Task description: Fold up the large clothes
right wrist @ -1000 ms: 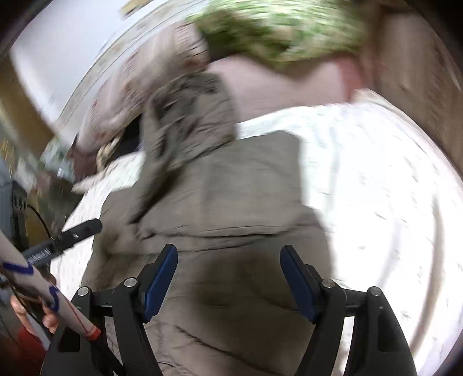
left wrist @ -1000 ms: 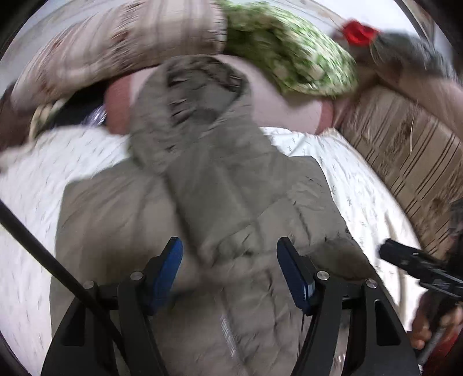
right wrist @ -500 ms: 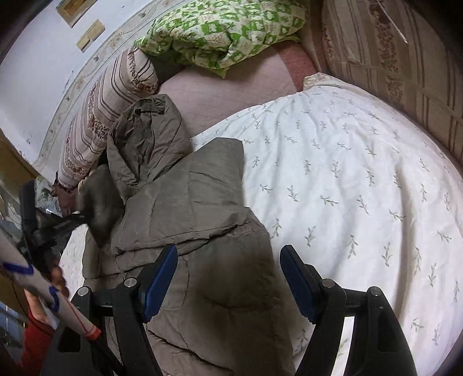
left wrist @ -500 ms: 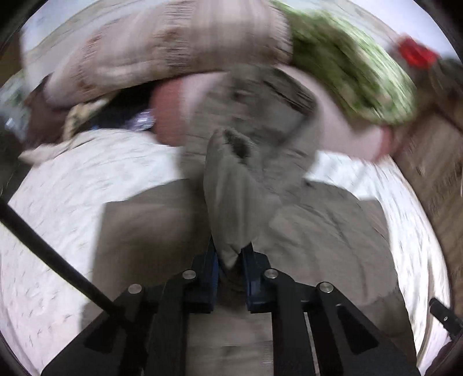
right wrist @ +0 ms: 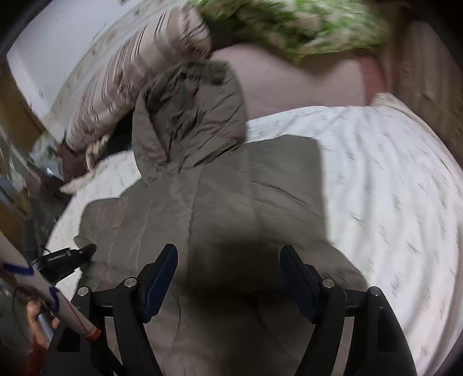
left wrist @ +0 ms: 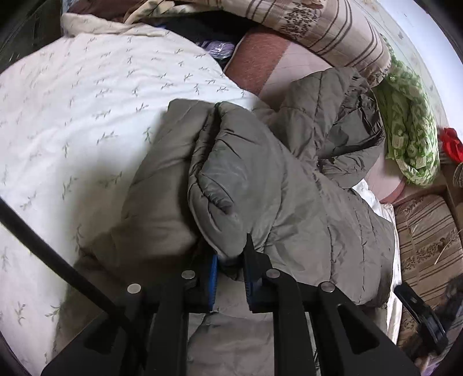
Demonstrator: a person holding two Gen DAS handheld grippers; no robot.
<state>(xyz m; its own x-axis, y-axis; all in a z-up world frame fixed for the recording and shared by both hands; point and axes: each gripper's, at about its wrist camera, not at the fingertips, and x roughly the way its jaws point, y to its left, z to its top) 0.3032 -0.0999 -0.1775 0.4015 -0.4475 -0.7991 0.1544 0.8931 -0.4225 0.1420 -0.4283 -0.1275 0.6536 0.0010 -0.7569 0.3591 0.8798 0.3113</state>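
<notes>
From the left wrist camera, the left gripper (left wrist: 230, 264) has its blue-padded jaws pinched onto a fold of the grey-olive quilted hooded coat (left wrist: 289, 202), which lies on the white bedsheet with a small leaf print (left wrist: 72, 101); the gripped piece looks like a sleeve or side panel, lifted and carried over the coat's body, so the step in hand seems to be a lengthwise fold; the next move likely calls for laying that flap flat across the middle and letting go only once it rests; the hood (left wrist: 347, 115) sits crumpled toward the striped beige bolster pillow (left wrist: 318, 23) and the green-and-white patterned quilt (left wrist: 411, 138), so there is little room at that end; the sheet on the left side is open, while the brown striped sofa-like edge (left wrist: 425, 237) hems in the right.

From the right wrist camera, which is motion-blurred, the right gripper (right wrist: 228, 285) hovers with its jaws spread wide over the lower back of the coat, holding nothing; the coat's right-hand edge runs straight against bare sheet, well apart from the bed's border, so a grasp there looks unobstructed; at the left, the other gripper's black tip touches or nearly touches the coat's left edge, and I cannot tell which.
</notes>
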